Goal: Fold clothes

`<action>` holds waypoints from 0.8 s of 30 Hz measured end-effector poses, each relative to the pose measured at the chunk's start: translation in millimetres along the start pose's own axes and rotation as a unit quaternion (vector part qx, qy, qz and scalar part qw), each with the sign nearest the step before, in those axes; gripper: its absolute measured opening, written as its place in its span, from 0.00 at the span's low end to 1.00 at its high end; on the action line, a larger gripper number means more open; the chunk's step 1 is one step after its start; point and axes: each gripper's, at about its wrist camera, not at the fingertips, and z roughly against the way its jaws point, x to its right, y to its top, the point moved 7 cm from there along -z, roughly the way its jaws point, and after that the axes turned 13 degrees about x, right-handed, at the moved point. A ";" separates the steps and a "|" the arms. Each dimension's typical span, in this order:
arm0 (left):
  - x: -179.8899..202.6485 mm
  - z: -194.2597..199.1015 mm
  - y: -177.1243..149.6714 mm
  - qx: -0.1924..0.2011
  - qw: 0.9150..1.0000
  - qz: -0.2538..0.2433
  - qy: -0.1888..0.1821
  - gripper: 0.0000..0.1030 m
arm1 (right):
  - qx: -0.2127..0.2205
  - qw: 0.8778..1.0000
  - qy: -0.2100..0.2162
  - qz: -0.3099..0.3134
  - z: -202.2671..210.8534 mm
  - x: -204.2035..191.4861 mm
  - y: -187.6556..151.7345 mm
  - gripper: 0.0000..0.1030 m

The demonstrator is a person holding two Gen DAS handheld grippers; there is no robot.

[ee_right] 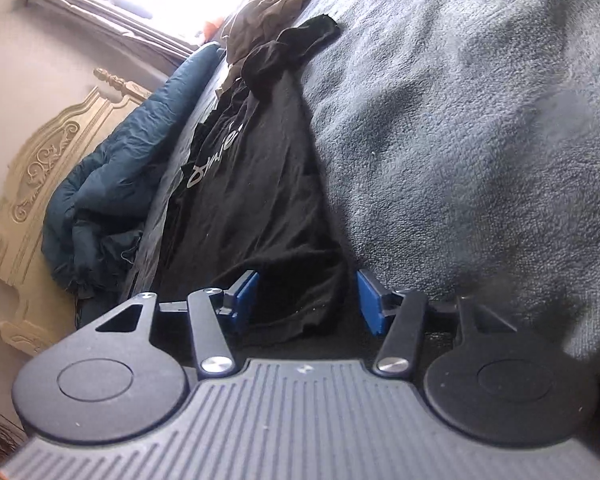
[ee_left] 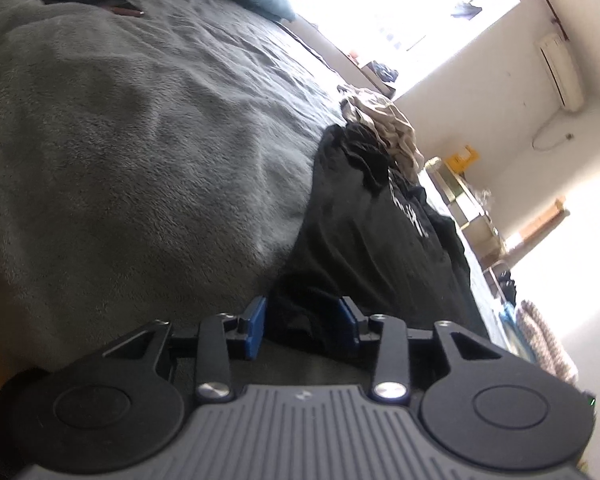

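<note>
Low over the grey blanket, both tools, each at one near corner of the black T-shirt. Stretched long and narrow away from the hem, straight ahead along both pointing lines, white lettering partway up, far end bunched against the beige garment lying beyond the shirt. Left gripper: jaws partly apart, a fold of black hem lying between the blue pads, pads not pressing on it as far as can be told. Right gripper: jaws wider apart, hem cloth between them, clear gap beside the right-hand pad, so nothing clamped. Equally near the shirt, neither hand ahead of the other; hem edge running crosswise from one tool to the other. Probably next: closing on the two hem corners, then carrying them forward along the shirt's long axis toward the collar end. Risk: pinching blanket pile together with the thin hem.
</note>
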 end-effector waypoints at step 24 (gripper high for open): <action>16.3 -17.7 1.8 -0.036 0.995 -0.091 -0.028 0.21 | -0.008 1.000 0.009 0.018 -5.1 1.0 1.8 0.48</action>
